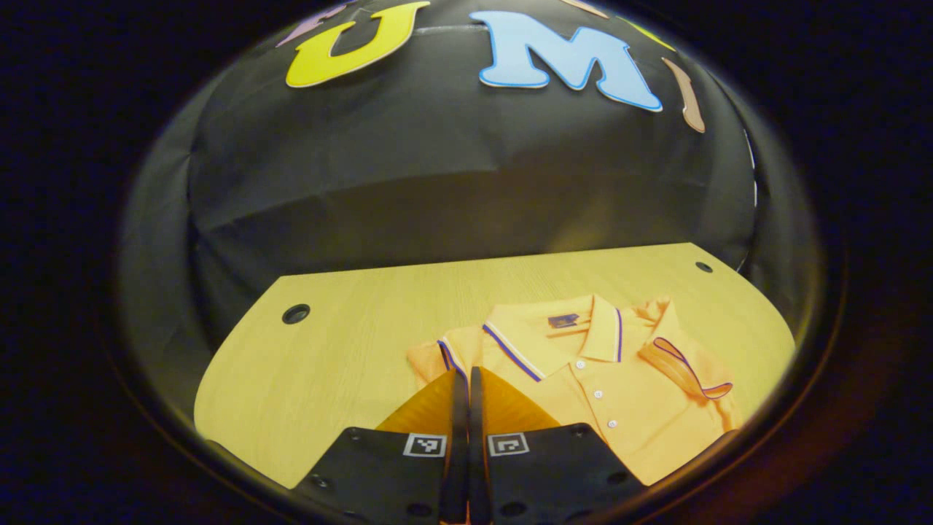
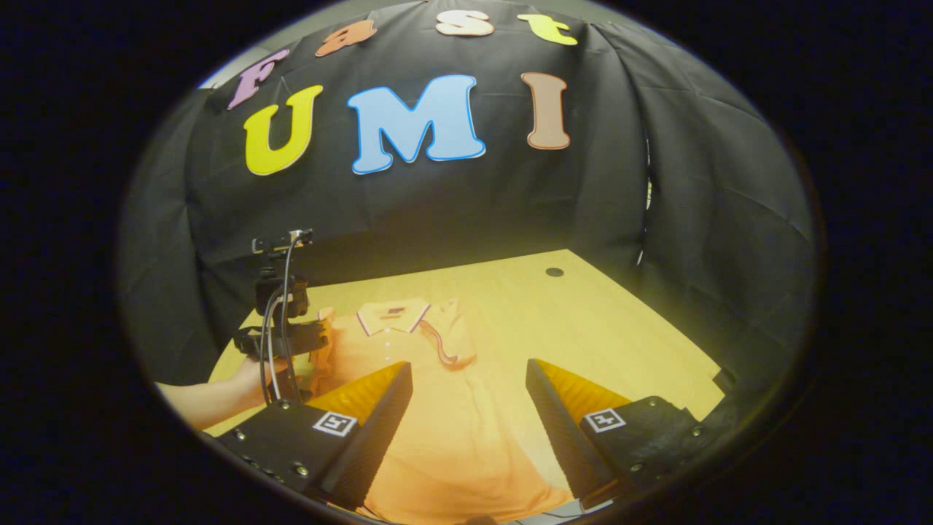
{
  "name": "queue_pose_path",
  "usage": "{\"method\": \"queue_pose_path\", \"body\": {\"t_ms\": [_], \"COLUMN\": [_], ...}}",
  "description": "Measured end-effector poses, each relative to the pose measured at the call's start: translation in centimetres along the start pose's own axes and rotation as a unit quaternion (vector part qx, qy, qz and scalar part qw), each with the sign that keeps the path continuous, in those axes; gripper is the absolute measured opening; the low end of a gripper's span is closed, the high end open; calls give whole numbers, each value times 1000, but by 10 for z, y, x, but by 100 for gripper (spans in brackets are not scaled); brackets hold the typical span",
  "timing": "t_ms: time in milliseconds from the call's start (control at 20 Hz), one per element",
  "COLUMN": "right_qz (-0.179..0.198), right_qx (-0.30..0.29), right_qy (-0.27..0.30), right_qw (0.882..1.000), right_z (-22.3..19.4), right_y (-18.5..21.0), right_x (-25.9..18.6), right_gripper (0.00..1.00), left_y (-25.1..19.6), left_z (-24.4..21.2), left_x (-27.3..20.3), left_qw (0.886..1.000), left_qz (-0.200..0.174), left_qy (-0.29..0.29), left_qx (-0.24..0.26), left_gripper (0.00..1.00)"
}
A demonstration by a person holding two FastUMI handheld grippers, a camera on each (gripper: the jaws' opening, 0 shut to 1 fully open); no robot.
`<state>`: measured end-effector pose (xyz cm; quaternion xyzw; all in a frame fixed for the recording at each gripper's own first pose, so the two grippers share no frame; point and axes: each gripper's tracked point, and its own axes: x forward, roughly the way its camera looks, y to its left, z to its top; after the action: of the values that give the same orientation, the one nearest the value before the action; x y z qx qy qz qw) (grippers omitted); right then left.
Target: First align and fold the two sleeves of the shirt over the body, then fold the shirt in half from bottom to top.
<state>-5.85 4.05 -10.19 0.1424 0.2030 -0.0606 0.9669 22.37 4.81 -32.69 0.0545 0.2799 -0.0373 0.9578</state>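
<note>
**Now: sleeve folding, one sleeve over, the other in hand**

Currently you are in the first step of the task, as I judge it. Starting at the left of the right gripper view, your hand holds the left gripper at the shirt's sleeve on that side. In the left gripper view its two fingers are pressed together, tips at the edge of the left sleeve; whether cloth is pinched between them I cannot tell.

Moving to the middle, the orange shirt lies face up on the wooden table, collar toward the booth's wall, buttons closed. The body looks flat.

Further right, the other sleeve is already laid over the chest, its striped cuff pointing inward. The right gripper hangs above the lower part of the shirt with its fingers wide apart and grasps nothing.

The next move probably calls for bringing the left sleeve over the body to match the folded one. After that, both grippers must take the bottom hem for the fold upward.

No container is on the table, so nothing is held inside anything.
</note>
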Motion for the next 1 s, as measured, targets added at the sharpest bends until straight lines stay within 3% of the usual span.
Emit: {"method": "queue_pose_path", "body": {"t_ms": [300,350,400,550,800,1000], "right_qz": [13,16,18,30,52,72], "right_qx": [-16,-19,-21,-27,-49,-67], "right_qy": [4,5,7,13,31,57], "right_qw": [1000,1000,1000,999,997,994], "right_z": [-6,-10,-12,-25,-58,-93], "right_y": [-17,-20,-23,-30,-40,-41], "right_x": [3,4,3,2,-5,-14], "right_gripper": [98,98,98,98,98,98], "left_y": [-16,-18,-20,-19,-18,-20], "left_z": [-10,-11,-13,-22,-55,-92], "left_x": [-10,-15,-22,-52,-126,-181], "left_qw": [1000,1000,1000,999,999,999], "left_qz": [-7,-10,-12,-11,-8,-2], "left_qy": [16,17,18,15,14,25], "left_qx": [-6,-10,-14,-26,-41,-44], "left_gripper": [20,34,55,75,94,95]}}
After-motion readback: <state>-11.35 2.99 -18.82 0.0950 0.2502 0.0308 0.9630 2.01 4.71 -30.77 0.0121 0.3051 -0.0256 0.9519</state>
